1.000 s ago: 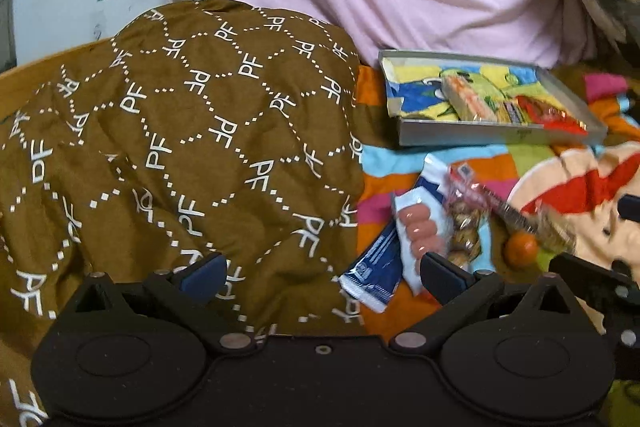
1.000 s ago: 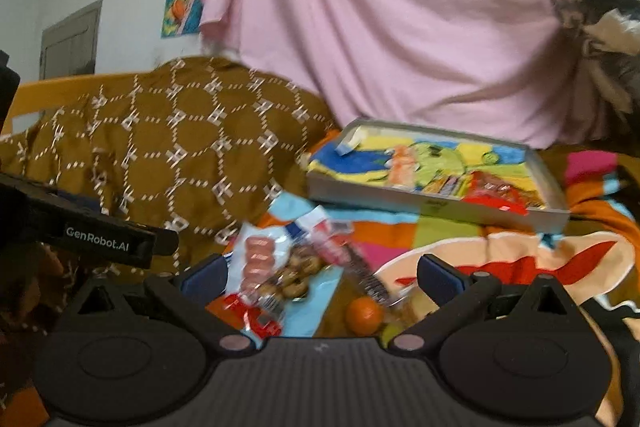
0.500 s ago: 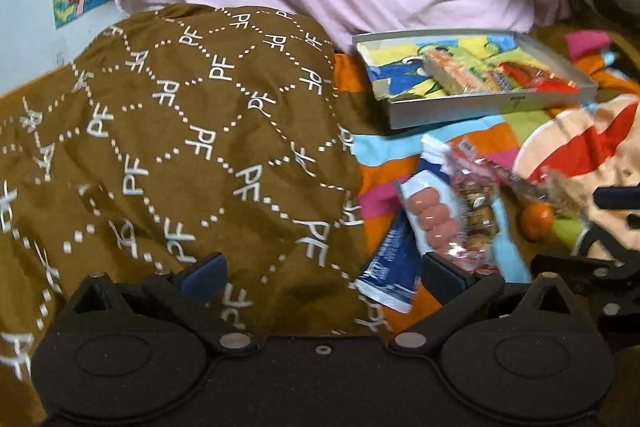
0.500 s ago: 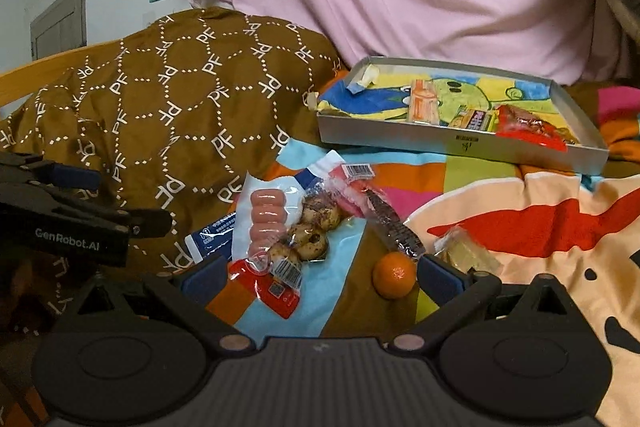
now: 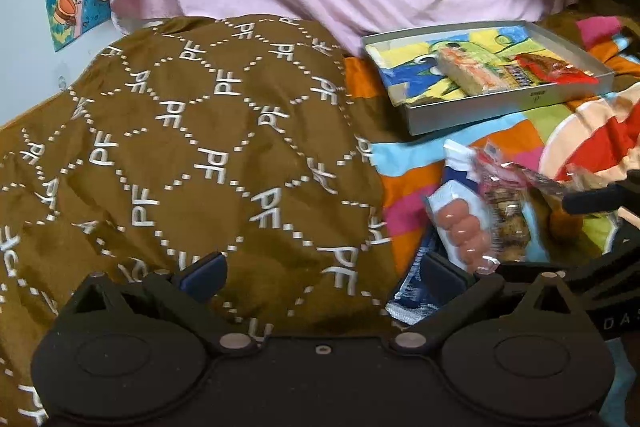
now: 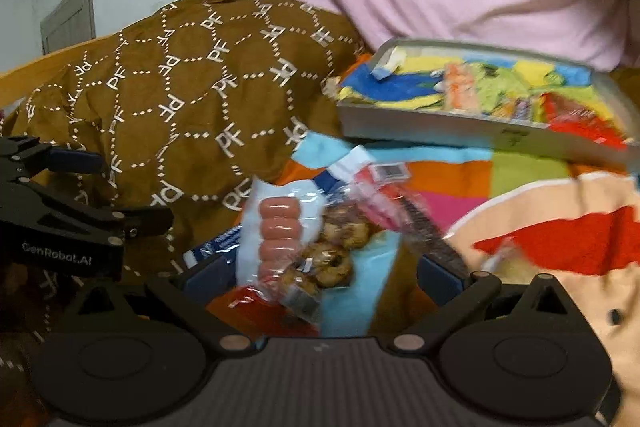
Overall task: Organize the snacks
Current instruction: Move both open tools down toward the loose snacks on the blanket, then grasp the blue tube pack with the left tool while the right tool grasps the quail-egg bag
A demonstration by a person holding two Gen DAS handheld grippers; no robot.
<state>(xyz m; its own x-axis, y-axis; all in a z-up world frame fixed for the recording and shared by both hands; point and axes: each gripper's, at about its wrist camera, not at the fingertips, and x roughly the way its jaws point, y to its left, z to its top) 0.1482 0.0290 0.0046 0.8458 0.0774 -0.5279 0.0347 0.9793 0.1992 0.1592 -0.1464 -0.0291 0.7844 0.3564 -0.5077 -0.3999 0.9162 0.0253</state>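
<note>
Inside grey tray: snack packets.

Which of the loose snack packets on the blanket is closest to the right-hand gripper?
The clear packet of pink sausages with the red end. It lies between the right gripper's open fingers, while the blue packet and dark stick packet sit off to the sides.

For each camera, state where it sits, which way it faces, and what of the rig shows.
Left wrist: on the left gripper, facing a brown blanket, with its open fingers and the right gripper's tip in view.
Right wrist: on the right gripper, low over the sausage pack, with its open fingers and the left gripper in view.
Shared: sausage pack, tray, blanket.
</note>
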